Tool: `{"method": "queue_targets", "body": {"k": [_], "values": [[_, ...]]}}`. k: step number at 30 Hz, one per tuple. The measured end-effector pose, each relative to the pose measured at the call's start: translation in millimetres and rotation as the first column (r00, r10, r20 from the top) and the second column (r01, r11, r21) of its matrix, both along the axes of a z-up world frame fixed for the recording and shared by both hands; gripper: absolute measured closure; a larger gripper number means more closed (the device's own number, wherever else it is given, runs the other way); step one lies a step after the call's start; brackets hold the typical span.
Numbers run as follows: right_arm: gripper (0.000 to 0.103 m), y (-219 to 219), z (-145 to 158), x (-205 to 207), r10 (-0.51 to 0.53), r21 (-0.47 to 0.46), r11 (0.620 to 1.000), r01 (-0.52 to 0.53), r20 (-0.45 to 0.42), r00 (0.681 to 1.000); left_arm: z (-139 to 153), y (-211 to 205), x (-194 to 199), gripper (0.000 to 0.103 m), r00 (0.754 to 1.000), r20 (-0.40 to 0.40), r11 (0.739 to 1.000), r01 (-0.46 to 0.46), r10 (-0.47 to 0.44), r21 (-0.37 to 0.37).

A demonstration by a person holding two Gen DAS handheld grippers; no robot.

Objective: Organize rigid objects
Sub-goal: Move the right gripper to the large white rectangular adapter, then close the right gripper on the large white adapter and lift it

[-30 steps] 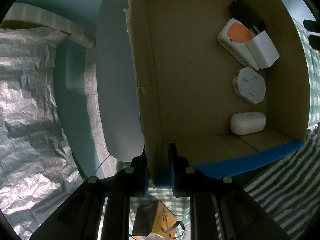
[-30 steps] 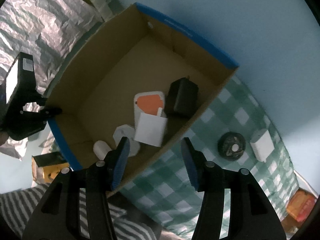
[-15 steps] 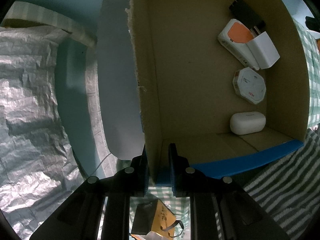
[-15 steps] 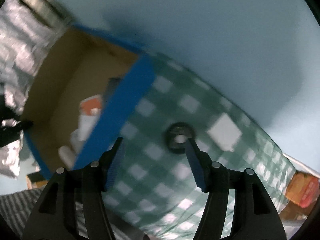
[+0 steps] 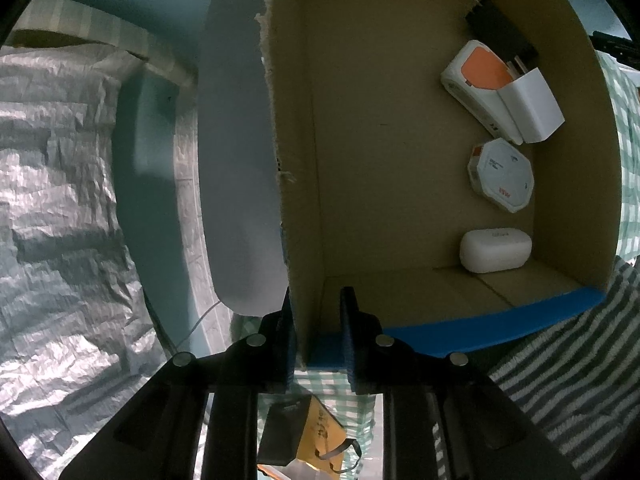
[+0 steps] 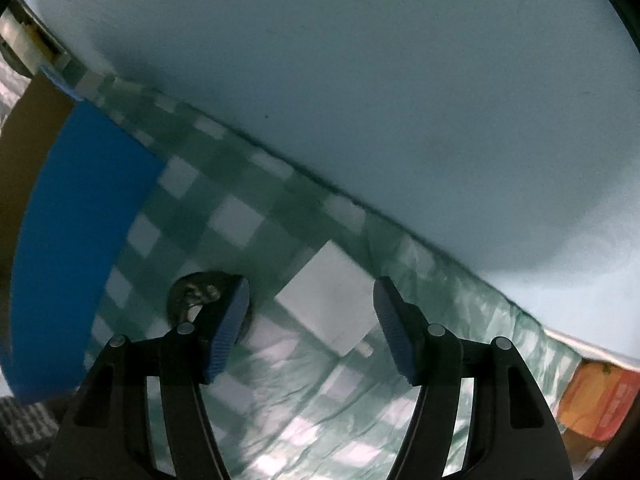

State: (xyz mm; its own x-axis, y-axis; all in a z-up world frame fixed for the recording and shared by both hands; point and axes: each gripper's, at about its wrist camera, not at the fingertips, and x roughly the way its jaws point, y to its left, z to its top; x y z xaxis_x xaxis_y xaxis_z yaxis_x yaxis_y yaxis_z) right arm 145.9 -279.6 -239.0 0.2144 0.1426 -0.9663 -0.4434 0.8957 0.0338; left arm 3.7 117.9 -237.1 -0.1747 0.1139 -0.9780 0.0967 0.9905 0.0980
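White block sits between my wide-open, empty right claw; the dark disc beside it might get clipped.

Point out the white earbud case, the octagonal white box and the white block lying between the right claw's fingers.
white earbud case (image 5: pixel 495 250), left wrist view, its top face.
octagonal white box (image 5: pixel 502 174), left wrist view, lid centre.
white block (image 6: pixel 330 298), right wrist view, top face.

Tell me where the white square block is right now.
In the right wrist view, the white square block lies on the green checked cloth, between the right gripper's open fingers, beside the dark round object.
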Motion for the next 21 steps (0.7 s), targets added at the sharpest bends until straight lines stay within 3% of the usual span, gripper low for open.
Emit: {"method": "queue_targets", "body": {"k": [14, 21], "values": [[0.03, 5, -38, 11, 0.09, -0.04, 0.995, -0.094, -0.093, 0.992, -1, -1, 2, 0.081, 1.0, 0.0, 1.0, -0.025, 0.025, -0.008], [0.048, 10, -50, 0, 0.092, -0.027, 0.995, -0.099, -0.177, 0.98, -1, -2, 2, 0.08, 1.0, -0.002, 1.0, -0.018, 0.018, -0.008]]}}
